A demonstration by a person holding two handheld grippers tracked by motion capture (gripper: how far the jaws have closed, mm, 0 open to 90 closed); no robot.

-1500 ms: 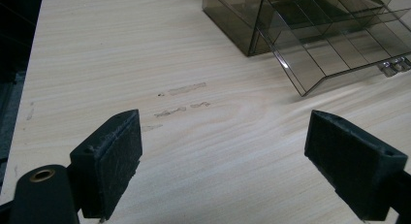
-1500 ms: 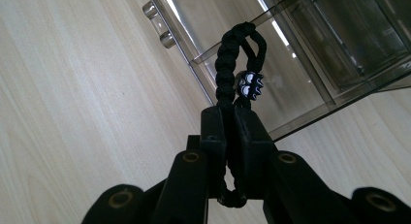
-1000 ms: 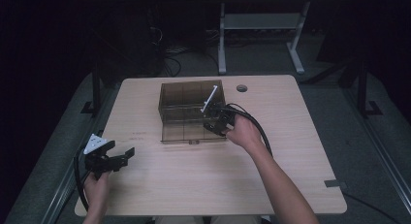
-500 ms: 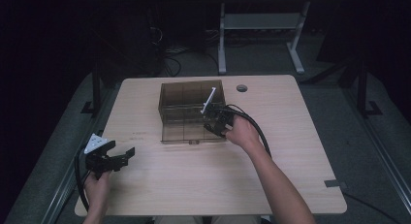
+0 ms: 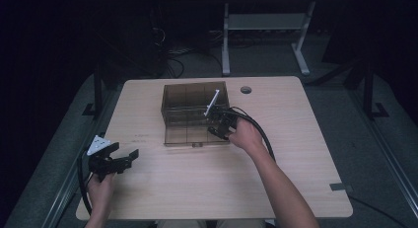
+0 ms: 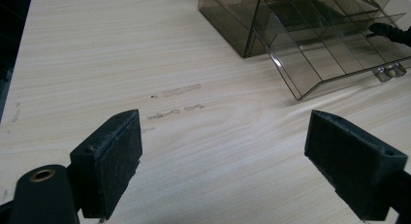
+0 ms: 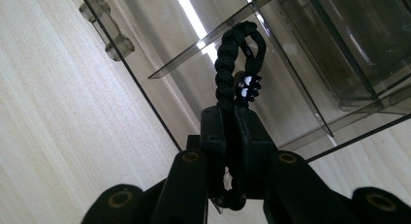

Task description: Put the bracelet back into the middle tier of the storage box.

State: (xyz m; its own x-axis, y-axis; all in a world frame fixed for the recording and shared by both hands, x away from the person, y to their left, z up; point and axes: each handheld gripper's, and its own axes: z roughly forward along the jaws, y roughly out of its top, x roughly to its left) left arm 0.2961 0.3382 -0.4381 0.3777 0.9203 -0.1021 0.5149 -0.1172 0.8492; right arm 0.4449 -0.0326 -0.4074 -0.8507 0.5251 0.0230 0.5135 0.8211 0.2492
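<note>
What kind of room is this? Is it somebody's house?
Probably not a house; it looks like a lab or workshop. A plain wooden table stands on grey floor in a dark room, cables lie tangled behind it, and a person's hands work with a left gripper and a right gripper.

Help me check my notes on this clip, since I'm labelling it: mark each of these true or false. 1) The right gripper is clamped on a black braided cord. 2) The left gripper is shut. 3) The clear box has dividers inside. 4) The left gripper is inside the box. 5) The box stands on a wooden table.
1) True: the right gripper is shut on the black braided cord.
2) False: the left gripper has its jaws wide apart, with nothing between them.
3) True: the clear box is split into compartments.
4) False: it is over bare table, well apart from the box.
5) True.
</note>
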